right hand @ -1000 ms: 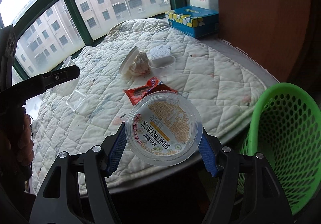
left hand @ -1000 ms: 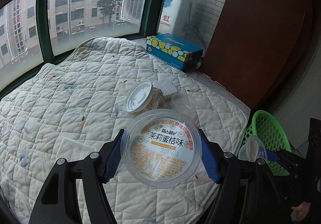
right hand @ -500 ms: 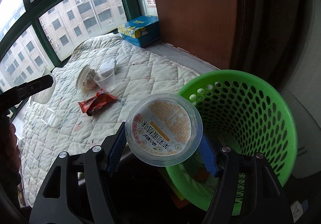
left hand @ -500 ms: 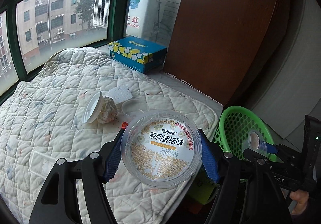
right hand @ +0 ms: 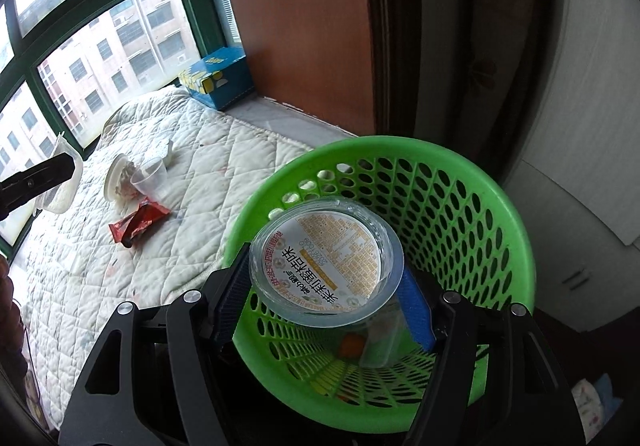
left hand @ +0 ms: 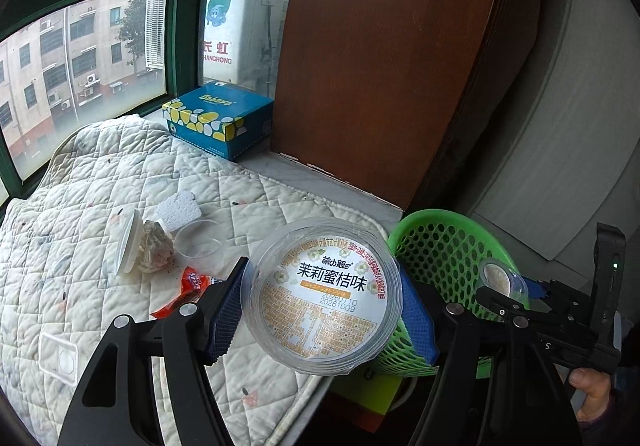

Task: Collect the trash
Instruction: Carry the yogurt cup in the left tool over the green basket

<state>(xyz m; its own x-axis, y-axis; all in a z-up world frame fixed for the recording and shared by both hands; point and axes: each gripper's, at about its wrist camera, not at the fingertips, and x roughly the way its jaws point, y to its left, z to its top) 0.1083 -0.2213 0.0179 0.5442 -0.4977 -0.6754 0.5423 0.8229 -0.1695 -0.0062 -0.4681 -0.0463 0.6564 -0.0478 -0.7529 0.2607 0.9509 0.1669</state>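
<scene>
Over the basket: right tool (right hand: 326, 300) clamped on a jelly cup (right hand: 325, 262).
Green basket (right hand: 500, 206) mouth directly below it; I'd release here. Left tool (left hand: 322, 310) grips a second cup (left hand: 322, 296), basket to its right.

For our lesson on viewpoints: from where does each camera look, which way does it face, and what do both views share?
Left wrist: on the left gripper, facing across the quilt toward the window; its jaws clamp the left cup; the right gripper and a hand show at right.
Right wrist: on the right gripper, facing down into the green basket; its jaws clamp the right cup.
Shared: quilt, green basket, red wrapper, tissue box.
</scene>
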